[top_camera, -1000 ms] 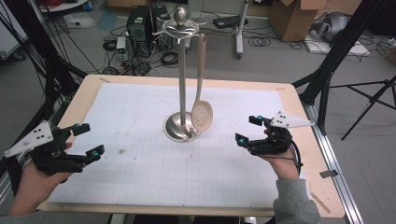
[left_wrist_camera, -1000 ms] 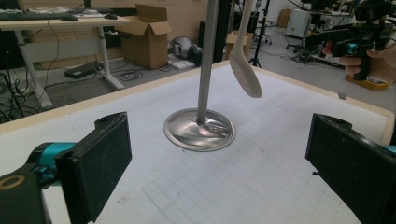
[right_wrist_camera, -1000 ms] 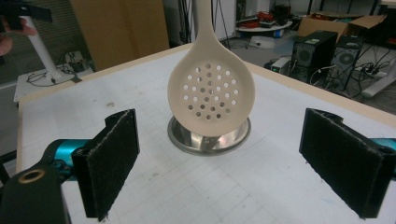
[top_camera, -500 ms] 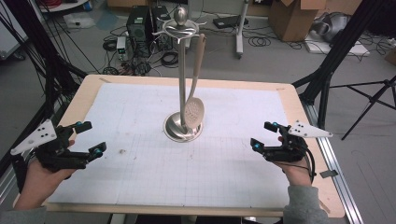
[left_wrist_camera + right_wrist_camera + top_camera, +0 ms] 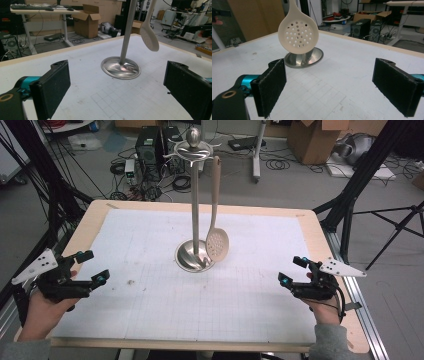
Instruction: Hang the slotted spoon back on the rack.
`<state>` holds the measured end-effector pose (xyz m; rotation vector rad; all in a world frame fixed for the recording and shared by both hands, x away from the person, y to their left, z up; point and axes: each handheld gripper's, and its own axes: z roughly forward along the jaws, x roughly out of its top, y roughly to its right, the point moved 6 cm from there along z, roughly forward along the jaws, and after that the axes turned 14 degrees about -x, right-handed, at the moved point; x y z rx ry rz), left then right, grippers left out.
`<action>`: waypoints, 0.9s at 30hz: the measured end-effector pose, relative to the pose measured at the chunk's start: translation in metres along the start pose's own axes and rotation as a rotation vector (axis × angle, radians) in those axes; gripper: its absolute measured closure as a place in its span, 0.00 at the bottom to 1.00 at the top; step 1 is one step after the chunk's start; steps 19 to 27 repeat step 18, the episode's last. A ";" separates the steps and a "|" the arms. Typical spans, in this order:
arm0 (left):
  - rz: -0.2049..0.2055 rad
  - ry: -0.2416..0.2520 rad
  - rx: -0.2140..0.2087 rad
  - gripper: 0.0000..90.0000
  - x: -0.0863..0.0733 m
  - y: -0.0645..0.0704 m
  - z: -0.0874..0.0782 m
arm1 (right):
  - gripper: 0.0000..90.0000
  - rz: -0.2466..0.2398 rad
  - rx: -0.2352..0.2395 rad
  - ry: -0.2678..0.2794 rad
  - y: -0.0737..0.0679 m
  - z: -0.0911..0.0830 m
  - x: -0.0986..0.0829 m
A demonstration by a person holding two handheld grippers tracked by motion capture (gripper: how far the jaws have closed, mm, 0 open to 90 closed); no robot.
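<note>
A steel utensil stand (image 5: 194, 220) rises from its round base (image 5: 121, 68) at the middle of the white gridded mat (image 5: 150, 235). A cream slotted spoon (image 5: 217, 242) hangs from the stand's top hook, its perforated bowl (image 5: 298, 31) just above the base. My left gripper (image 5: 93, 268) is open near the mat's left edge, with nothing between its pads (image 5: 53, 88). My right gripper (image 5: 292, 270) is open near the right edge, its pads (image 5: 272, 83) also bare. Both point toward the stand, well apart from it.
The wooden table (image 5: 320, 245) ends close beside each hand. Beyond its far edge lie computer cases (image 5: 150, 145), cables, a cardboard box (image 5: 312, 137) and black tripod legs (image 5: 360, 175). A small dark speck (image 5: 132, 282) marks the mat.
Both grippers have drawn back toward the near edge and outward. The hanging spoon has swung, from right of the pole to behind it and back to the right.
</note>
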<state>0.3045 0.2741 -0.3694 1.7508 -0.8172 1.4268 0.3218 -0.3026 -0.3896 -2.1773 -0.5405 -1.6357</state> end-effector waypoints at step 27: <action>-0.028 -0.016 0.058 0.08 -0.015 -0.010 -0.003 | 0.12 0.057 -0.109 0.038 0.025 -0.010 -0.014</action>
